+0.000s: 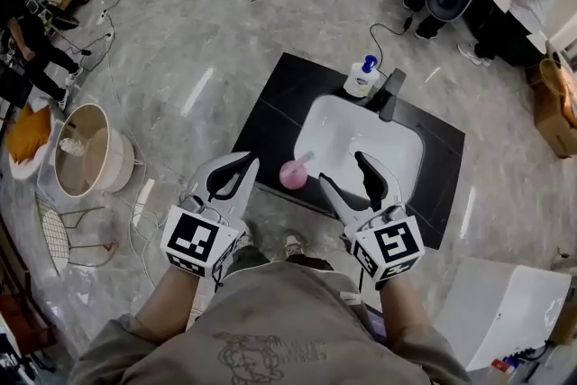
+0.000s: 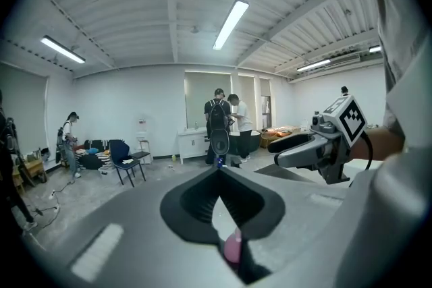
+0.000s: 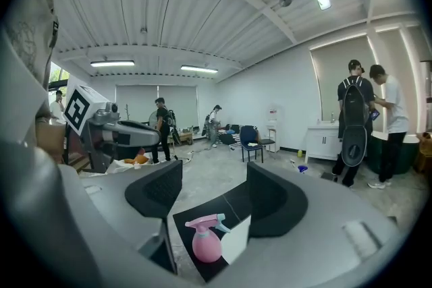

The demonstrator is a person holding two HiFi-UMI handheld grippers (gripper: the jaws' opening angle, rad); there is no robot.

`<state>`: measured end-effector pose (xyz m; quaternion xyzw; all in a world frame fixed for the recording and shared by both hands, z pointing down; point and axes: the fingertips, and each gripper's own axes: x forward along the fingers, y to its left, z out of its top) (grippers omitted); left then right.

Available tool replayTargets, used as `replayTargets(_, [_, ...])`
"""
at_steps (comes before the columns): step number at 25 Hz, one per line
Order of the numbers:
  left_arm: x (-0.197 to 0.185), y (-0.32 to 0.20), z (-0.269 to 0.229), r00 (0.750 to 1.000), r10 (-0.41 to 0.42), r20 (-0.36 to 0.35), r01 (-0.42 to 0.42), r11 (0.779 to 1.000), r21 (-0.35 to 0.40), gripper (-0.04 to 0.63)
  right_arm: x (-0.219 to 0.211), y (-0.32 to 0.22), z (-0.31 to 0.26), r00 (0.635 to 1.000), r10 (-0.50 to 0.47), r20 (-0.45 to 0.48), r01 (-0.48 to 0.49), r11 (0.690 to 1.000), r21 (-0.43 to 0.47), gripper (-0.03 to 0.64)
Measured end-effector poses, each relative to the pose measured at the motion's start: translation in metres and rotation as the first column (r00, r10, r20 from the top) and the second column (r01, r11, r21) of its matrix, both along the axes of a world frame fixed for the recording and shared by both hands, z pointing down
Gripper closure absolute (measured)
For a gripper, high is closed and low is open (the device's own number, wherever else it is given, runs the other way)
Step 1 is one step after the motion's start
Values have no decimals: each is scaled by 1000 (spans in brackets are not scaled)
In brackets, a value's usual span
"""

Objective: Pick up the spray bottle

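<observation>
The pink spray bottle (image 1: pixel 294 173) stands upright on the black counter (image 1: pixel 279 104), at its near edge and against the left side of the white sink (image 1: pixel 361 135). My left gripper (image 1: pixel 245 161) hovers just left of the bottle with its jaws shut and nothing in them. In the left gripper view a sliver of the bottle (image 2: pixel 232 246) shows below the closed tips of the left gripper (image 2: pixel 216 175). My right gripper (image 1: pixel 343 171) is open just right of the bottle. The right gripper view shows the bottle (image 3: pixel 206 239) ahead, between the spread jaws of the right gripper (image 3: pixel 212 189), untouched.
A white pump bottle with a blue top (image 1: pixel 362 77) and a black faucet (image 1: pixel 393 93) stand at the sink's far side. On the floor at left are a round tub (image 1: pixel 86 149) and cables. A white box (image 1: pixel 505 302) is at the lower right. People stand at the room's edges.
</observation>
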<state>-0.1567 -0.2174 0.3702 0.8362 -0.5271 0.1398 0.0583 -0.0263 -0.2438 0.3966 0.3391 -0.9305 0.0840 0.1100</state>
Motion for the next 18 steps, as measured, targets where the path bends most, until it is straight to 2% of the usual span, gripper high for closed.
replayTargets(10, [-24,-12,8,982,189,-1,-189,982,-10,595,-20,13,9,985,175,-5,-175,984,-18,304])
replayTargets(18, [-41,-10,8,960,279,-11,-280,960,-26,595,-48,35,6,973,230,-2,-230,973,-16,302])
